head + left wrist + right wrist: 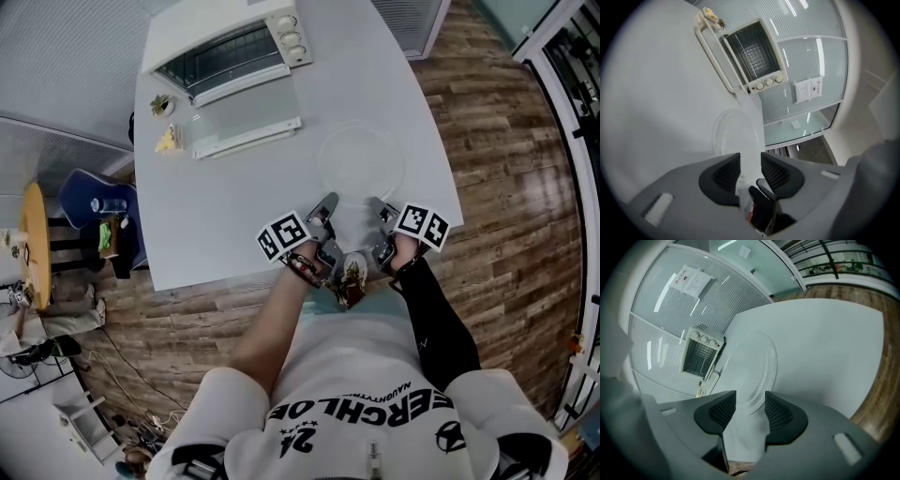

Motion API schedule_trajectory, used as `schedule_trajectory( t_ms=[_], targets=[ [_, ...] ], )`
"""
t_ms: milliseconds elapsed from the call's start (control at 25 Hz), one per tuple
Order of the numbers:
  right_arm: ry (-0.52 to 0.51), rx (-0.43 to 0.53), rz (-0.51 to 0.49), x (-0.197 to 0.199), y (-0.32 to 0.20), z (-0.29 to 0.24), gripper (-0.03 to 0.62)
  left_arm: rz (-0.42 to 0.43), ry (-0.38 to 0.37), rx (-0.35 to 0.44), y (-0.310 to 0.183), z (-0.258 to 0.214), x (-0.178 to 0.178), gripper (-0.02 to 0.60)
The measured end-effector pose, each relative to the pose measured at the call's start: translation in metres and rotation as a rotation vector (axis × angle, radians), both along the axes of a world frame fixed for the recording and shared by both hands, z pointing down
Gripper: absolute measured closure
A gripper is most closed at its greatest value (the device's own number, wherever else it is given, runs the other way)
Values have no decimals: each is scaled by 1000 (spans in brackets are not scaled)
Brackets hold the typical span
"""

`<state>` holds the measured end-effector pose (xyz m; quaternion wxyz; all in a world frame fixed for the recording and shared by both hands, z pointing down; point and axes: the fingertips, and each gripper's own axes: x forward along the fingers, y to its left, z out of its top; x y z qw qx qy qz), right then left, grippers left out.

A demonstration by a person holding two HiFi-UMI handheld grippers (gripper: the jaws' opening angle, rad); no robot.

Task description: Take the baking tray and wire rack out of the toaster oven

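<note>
The toaster oven (230,42) stands at the far end of the table (216,234) with its glass door (246,122) dropped flat toward me, so I judge the opening step done; the wire rack (754,54) shows as bright bars inside the cavity; I cannot pick out the baking tray as a separate thing from here, so I take it to be in there too; nothing has come out yet, and both removals are left.

On my side of the oven door lies a clear round plate (361,161), apart from the door; beside the door's left end sit two small bits (167,139), close to the table's left edge.

The left tongs (750,171) stand well apart with nothing between them, only bare table and the plate beyond; the right tongs (750,408) are likewise spread and hold nothing; both hover over the table edge farthest from the oven, side by side.

Between the tongs and the oven door the only thing in the way is the plate; the strip of table to its left is bare and looks like the freer lane; the right-hand table edge slants away over wooden floor (506,187), so I would land the tray and rack left of the plate, short of the door.
</note>
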<state>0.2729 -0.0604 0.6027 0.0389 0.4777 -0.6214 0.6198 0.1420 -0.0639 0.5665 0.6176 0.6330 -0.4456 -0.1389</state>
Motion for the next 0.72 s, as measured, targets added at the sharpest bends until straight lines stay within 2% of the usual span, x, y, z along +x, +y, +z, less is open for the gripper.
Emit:
schedule_trajectory(
  t_ms=[240, 440, 720],
  targets=[
    [24, 65, -64, -14, -14, -18, 411, -37, -90, 71, -9, -27, -29, 431],
    [74, 197, -142, -27, -43, -49, 411, -75, -211, 116, -13, -46, -60, 431],
    [146, 365, -273, -62, -67, -85, 411, -160, -340, 176, -22, -79, -110, 431]
  ],
)
